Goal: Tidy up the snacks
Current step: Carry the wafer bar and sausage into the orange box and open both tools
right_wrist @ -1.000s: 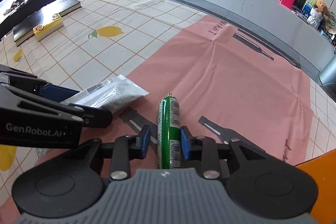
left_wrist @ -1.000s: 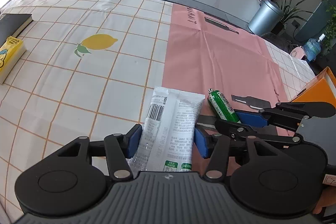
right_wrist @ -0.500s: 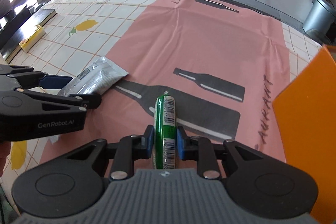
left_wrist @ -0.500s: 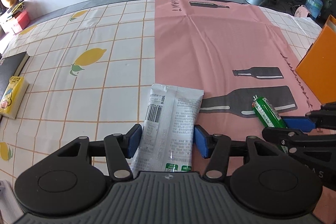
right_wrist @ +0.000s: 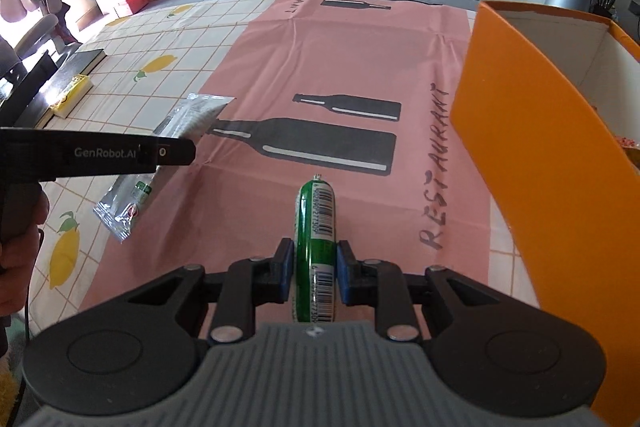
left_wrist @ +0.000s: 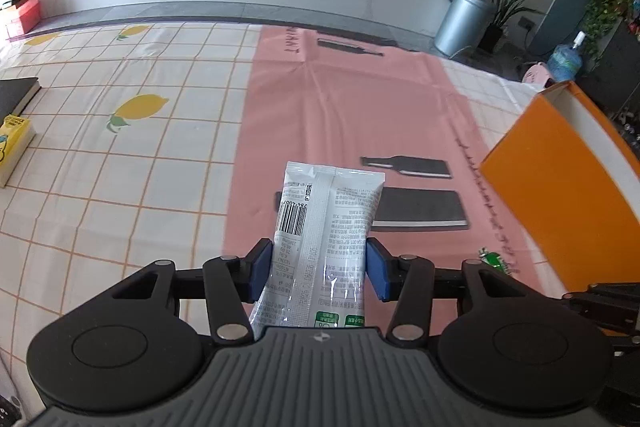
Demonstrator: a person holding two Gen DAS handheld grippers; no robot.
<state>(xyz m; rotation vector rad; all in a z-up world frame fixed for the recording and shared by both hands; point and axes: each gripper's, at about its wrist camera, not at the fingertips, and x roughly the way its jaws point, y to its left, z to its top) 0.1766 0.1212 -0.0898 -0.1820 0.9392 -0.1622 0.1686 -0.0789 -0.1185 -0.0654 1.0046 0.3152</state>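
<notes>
My left gripper is shut on a white snack pouch with a barcode and holds it above the pink mat. The pouch also shows in the right wrist view, left of the right gripper. My right gripper is shut on a green sausage stick, held above the mat. The tip of the sausage shows at the lower right of the left wrist view. An orange box, open at the top, stands on the right; it also shows in the left wrist view.
A yellow carton and a dark book lie at the table's left. The lemon-print tablecloth covers the table. A grey bin and plants stand beyond the far edge.
Both grippers have lifted with their snacks and moved right, toward the orange box. The box now looms larger at the right of both views.
</notes>
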